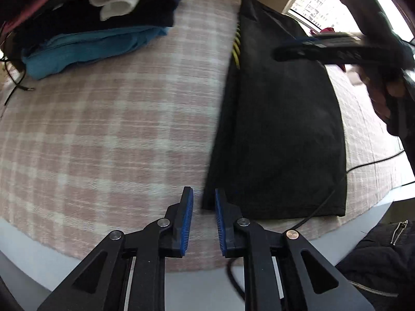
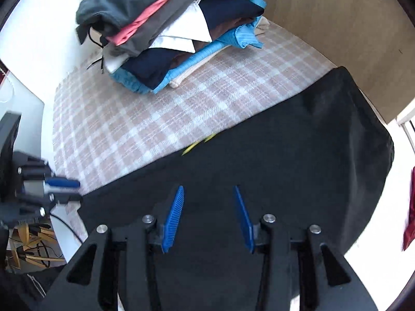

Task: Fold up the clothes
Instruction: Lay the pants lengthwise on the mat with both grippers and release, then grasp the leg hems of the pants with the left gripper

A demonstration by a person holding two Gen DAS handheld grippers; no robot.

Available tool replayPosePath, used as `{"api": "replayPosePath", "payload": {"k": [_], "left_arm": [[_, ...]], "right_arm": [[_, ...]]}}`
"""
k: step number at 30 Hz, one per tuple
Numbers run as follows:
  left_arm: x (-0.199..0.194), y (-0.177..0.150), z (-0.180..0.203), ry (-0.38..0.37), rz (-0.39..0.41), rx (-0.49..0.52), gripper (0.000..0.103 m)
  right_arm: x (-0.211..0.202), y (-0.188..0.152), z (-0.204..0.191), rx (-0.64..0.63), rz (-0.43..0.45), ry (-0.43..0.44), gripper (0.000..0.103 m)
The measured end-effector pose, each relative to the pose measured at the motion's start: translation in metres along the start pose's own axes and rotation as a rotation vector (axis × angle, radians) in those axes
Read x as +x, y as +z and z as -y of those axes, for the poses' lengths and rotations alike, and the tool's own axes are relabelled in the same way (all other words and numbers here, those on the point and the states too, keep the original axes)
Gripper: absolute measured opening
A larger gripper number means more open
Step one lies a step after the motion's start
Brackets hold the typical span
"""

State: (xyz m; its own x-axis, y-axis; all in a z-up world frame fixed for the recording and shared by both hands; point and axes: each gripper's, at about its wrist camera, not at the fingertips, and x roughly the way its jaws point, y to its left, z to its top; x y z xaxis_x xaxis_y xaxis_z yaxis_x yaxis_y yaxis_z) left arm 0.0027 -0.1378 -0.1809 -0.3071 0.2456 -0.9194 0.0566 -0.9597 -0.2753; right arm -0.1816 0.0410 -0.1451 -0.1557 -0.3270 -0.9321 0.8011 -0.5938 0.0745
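Garment (image 1: 280, 119): black, flat, rectangular fold | cloth (image 1: 116, 129): fuzzy pink plaid | left gripper (image 1: 204, 220), right gripper (image 2: 208, 217): apart, empty

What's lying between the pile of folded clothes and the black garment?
Nothing: only bare checked blanket separates the clothes pile from the black garment, clearest in the right wrist view.

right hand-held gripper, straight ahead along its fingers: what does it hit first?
Most likely the black garment: the right hand-held gripper points down at it, jaws open and empty. The gap between them is unclear.
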Motion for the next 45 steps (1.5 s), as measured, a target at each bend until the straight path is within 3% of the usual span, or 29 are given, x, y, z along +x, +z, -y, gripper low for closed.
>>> {"api": "replayPosePath", "payload": {"k": [3,4,9,10,11,12,14,17,21,23,25,29,32,37,40,45], "left_arm": [[-0.025,0.004,-0.006,-0.046,0.055,0.017,0.015],[-0.029,0.007,-0.004,-0.051,0.062,0.041,0.015],[-0.002,0.028,0.035,-0.180,-0.004,0.189,0.018],[0.006,0.030,0.040,-0.216,-0.028,0.211,0.018],[0.014,0.029,0.042,-0.214,-0.053,0.235,0.022],[0.020,0.028,0.045,-0.163,-0.075,0.271,0.023],[0.021,0.027,0.042,-0.078,-0.083,0.299,0.013],[0.003,0.032,0.028,-0.054,-0.050,0.247,0.017],[-0.012,0.029,0.020,-0.031,-0.042,0.240,0.020],[-0.010,0.026,0.023,-0.026,-0.065,0.242,0.021],[-0.010,0.025,0.026,-0.033,-0.078,0.244,0.028],[-0.012,0.025,0.032,-0.054,-0.094,0.250,0.041],[-0.012,0.027,0.038,-0.033,-0.094,0.309,0.041],[-0.010,0.026,0.045,-0.095,-0.127,0.425,0.041],[-0.005,0.028,0.047,-0.132,-0.155,0.471,0.041],[0.010,0.028,0.053,-0.140,-0.209,0.549,0.035]], "right_arm": [[-0.012,-0.048,-0.010,0.048,-0.008,-0.043,0.040],[0.006,-0.072,-0.046,0.076,-0.023,-0.056,0.040],[0.024,-0.130,-0.056,0.267,-0.087,-0.008,0.042],[0.020,-0.135,-0.060,0.275,-0.059,-0.025,0.042],[0.015,-0.138,-0.063,0.286,-0.055,-0.027,0.042],[0.008,-0.142,-0.062,0.318,-0.045,-0.012,0.042],[-0.014,-0.157,-0.053,0.425,0.012,-0.017,0.042],[-0.034,-0.186,-0.039,0.545,0.040,-0.043,0.042],[-0.037,-0.218,-0.041,0.581,0.043,-0.099,0.042],[-0.032,-0.226,-0.045,0.607,0.040,-0.081,0.042],[-0.028,-0.232,-0.050,0.631,0.049,-0.033,0.042],[-0.019,-0.236,-0.059,0.669,0.074,-0.016,0.042],[-0.020,-0.236,-0.062,0.711,0.104,-0.030,0.042],[-0.010,-0.238,-0.076,0.819,0.125,-0.034,0.042],[-0.011,-0.238,-0.085,0.854,0.142,-0.085,0.042],[-0.010,-0.236,-0.091,0.907,0.148,-0.123,0.042]]}}
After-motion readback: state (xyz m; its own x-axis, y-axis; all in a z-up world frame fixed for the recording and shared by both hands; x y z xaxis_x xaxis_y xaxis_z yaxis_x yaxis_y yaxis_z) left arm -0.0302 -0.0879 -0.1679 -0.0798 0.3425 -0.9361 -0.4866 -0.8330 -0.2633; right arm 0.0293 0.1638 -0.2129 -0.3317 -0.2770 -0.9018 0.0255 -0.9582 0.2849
